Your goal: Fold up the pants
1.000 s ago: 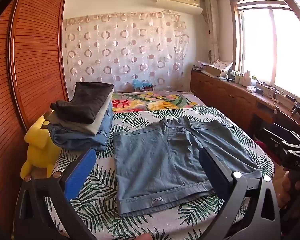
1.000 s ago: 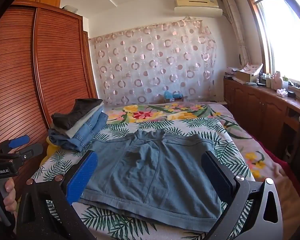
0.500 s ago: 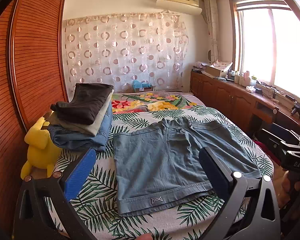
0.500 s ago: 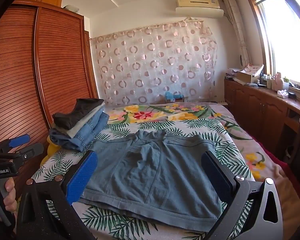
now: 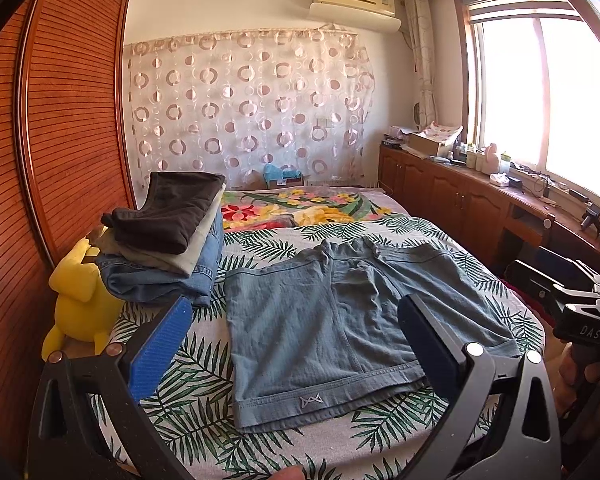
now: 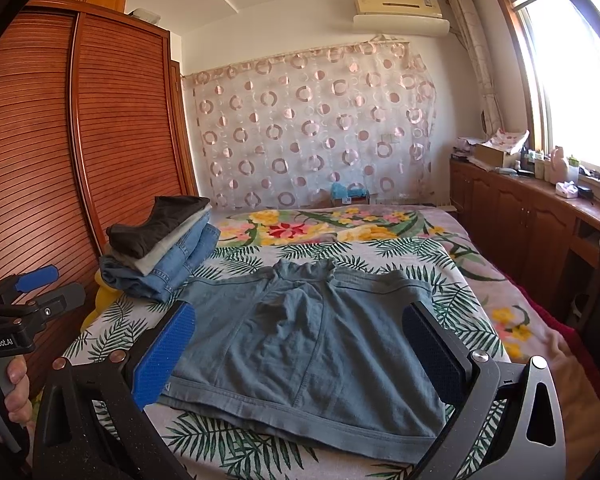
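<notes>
Two grippers, left gripper (image 5: 292, 344) and right gripper (image 6: 300, 348), hover wide open over one pair of shorts (image 5: 340, 328). One stack of three folded garments (image 5: 168, 240) sits just left of the shorts.

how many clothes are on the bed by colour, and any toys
blue denim shorts spread flat: 1
blue jeans, bottom of the stack: 1
beige folded garment, middle: 1
dark brown folded garment, top: 1
yellow plush toy beside the stack: 1
total: 5

Pale blue denim shorts (image 5: 340, 332) (image 6: 308, 352) lie spread flat, unfolded, just beside the stack of folded clothes (image 5: 168, 240), hem edge nearest.
</notes>
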Motion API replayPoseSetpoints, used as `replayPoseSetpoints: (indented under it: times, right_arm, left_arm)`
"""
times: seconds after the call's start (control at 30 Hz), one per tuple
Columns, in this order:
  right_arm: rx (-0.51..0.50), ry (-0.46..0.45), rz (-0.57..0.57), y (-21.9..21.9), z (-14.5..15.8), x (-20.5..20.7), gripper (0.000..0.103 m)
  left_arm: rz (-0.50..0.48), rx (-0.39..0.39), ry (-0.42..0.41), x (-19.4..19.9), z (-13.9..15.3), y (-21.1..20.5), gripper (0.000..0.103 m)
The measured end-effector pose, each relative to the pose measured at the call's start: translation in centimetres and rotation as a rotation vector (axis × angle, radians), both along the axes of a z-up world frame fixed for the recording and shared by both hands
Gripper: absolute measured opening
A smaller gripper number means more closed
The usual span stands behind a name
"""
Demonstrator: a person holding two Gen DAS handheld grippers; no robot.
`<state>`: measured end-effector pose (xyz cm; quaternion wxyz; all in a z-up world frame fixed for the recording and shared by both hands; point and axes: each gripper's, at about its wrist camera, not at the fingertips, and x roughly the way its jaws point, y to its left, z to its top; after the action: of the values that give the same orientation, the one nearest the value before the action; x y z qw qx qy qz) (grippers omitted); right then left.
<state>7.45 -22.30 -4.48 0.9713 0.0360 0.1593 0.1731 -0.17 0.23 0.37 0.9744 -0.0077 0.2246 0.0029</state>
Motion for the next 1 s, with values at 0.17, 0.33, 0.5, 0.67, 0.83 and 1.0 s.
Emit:
replayPoseSetpoints:
  times: [0.17, 0.33, 0.5, 0.67, 0.83, 1.0]
  right_arm:
    - [0.004, -0.003, -0.002, -0.04, 0.05, -0.14, 0.103]
    - [0.003, -0.002, -0.004, -0.07, 0.04, -0.11, 0.103]
    - [0.001, -0.001, -0.002, -0.10, 0.03, -0.11, 0.103]
    - [0.002, -0.002, -0.001, -0.10, 0.00, -0.22, 0.103]
    - [0.002, -0.002, 0.001, -0.10, 0.00, -0.24, 0.103]
    - [0.002, -0.002, 0.000, -0.05, 0.00, -0.27, 0.103]
  left_arm:
    - [0.001, 0.000, -0.001, -0.02, 0.05, 0.03, 0.103]
    - [0.001, 0.001, -0.004, -0.12, 0.10, 0.03, 0.103]
    - [-0.001, 0.002, -0.004, -0.09, 0.03, -0.01, 0.103]
    - [-0.001, 0.003, -0.005, -0.34, 0.40, -0.51, 0.103]
    - [-0.001, 0.004, -0.006, -0.37, 0.47, -0.56, 0.103]
    - [-0.001, 0.004, -0.008, -0.40, 0.44, -0.58, 0.103]
